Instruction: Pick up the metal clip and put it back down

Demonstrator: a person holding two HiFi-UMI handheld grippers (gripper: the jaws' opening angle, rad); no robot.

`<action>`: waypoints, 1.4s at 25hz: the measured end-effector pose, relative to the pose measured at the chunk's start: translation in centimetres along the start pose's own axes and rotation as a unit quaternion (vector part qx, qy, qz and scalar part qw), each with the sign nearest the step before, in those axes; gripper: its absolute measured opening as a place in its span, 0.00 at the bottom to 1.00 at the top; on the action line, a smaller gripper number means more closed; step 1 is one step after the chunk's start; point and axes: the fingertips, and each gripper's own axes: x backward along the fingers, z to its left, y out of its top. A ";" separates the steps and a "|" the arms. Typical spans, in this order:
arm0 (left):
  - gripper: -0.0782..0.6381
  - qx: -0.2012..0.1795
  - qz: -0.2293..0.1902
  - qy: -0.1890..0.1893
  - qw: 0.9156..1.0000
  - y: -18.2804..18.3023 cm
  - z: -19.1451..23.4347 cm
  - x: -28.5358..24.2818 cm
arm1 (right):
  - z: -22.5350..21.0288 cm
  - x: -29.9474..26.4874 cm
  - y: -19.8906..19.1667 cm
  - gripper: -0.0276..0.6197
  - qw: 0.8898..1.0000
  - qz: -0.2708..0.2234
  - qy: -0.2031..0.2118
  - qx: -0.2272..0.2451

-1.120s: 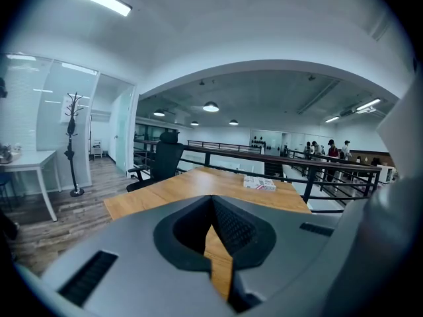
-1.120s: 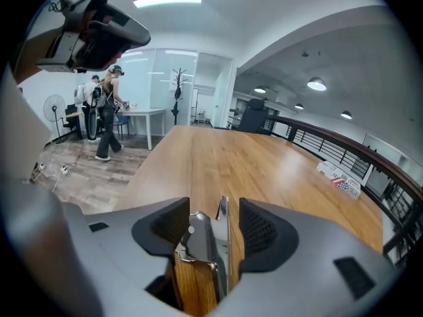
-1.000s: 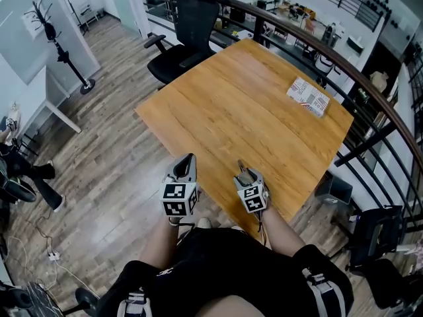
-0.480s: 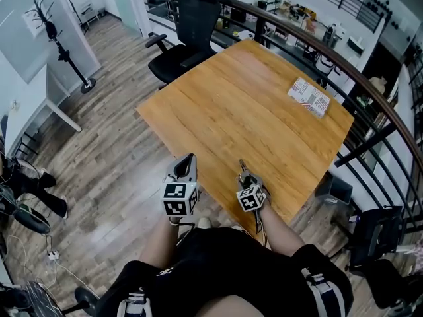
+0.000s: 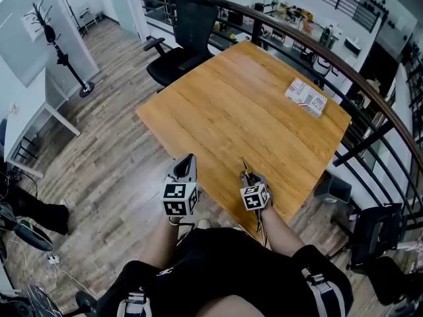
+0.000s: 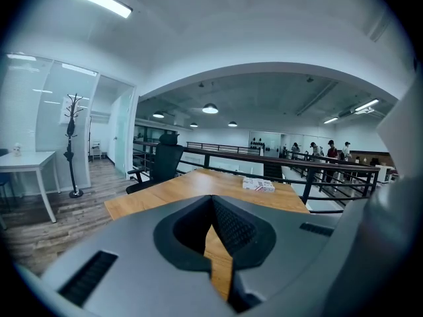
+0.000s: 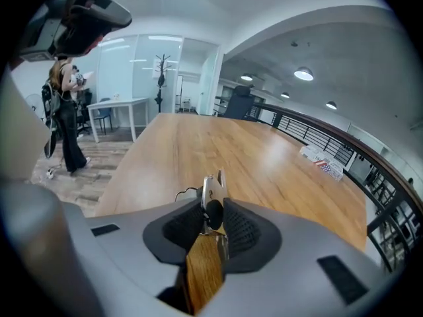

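Note:
The metal clip (image 7: 213, 194) stands on edge between the pads of my right gripper (image 7: 213, 210), a silver plate with a black part and a thin wire loop at its left. The jaws have just been closing and now press on it from both sides. In the head view the right gripper (image 5: 246, 172) points down at the near edge of the wooden table (image 5: 251, 104), and the clip (image 5: 244, 166) shows as a thin sliver at its tip. My left gripper (image 5: 190, 158) hangs beside the table's near corner with its tips together and nothing between them (image 6: 212, 200).
A small printed box (image 5: 307, 96) lies at the table's far right corner. A black office chair (image 5: 188, 32) stands behind the far left edge. A dark railing (image 5: 370, 104) runs along the right side. A person (image 7: 63, 111) stands on the floor at the left.
My right gripper has shifted a little to the right and tipped downward, and its jaws have closed onto the clip. The left gripper has stayed still.

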 end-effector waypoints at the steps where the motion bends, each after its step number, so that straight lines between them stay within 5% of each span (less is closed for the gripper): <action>1: 0.12 -0.001 -0.001 -0.002 1.000 0.0 -0.2 0.0 | -0.2 0.4 0.4 0.21 1.000 -0.009 -0.002 -0.007; 10: 0.13 -0.015 -0.007 -0.039 0.999 0.7 -2.8 -0.9 | -4.2 6.3 7.3 0.21 0.985 -0.138 -0.027 -0.104; 23: 0.13 -0.026 -0.020 -0.101 0.994 2.7 -7.7 -3.3 | -10.6 21.5 16.1 0.20 0.914 -0.366 -0.079 -0.159; 27: 0.12 -0.029 -0.030 -0.129 0.991 3.1 -9.4 -4.0 | -11.9 23.7 15.8 0.20 0.900 -0.388 -0.092 -0.176; 35: 0.12 -0.043 -0.025 -0.159 0.986 3.1 -11.6 -5.4 | -13.8 24.5 14.3 0.20 0.898 -0.378 -0.126 -0.185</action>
